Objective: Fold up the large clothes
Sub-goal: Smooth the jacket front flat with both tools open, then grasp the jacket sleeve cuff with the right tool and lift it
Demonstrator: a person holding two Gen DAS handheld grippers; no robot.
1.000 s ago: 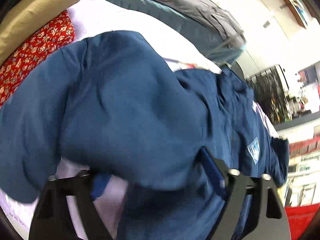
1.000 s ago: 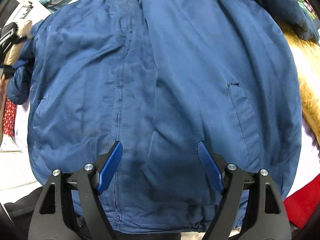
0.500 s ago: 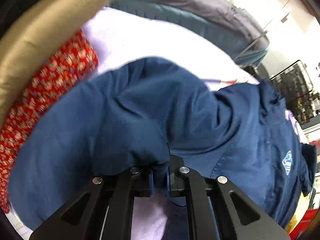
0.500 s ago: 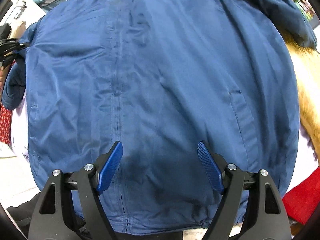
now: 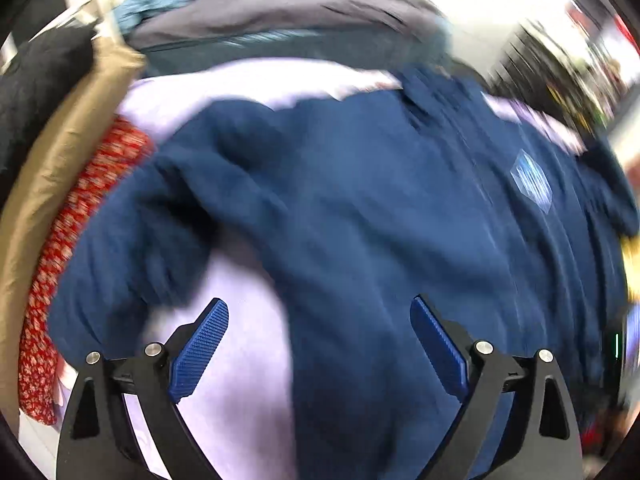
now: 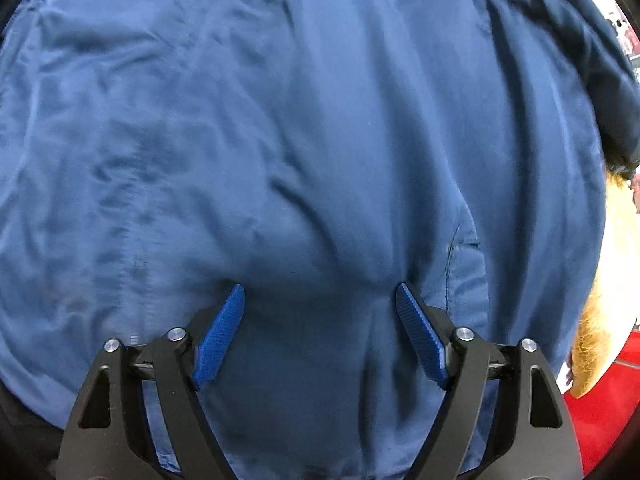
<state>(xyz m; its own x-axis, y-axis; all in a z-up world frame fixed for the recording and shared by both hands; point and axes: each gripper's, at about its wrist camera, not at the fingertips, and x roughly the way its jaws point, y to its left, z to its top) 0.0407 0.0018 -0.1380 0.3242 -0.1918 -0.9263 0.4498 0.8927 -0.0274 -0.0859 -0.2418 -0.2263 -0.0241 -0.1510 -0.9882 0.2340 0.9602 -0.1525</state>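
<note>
Lavender bedding carries the navy jacket, front up, chest badge at 2 o'clock, a sleeve bunched at 9 o'clock beside red floral cloth. I see my left gripper spread and empty above the jacket's edge. My right gripper, also spread, presses its 2 pads into the lower front, probably to gather a fold.

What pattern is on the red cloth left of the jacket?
Small pale floral print on the red cloth, beside the dark blue jacket; clearest in the left wrist view.
</note>
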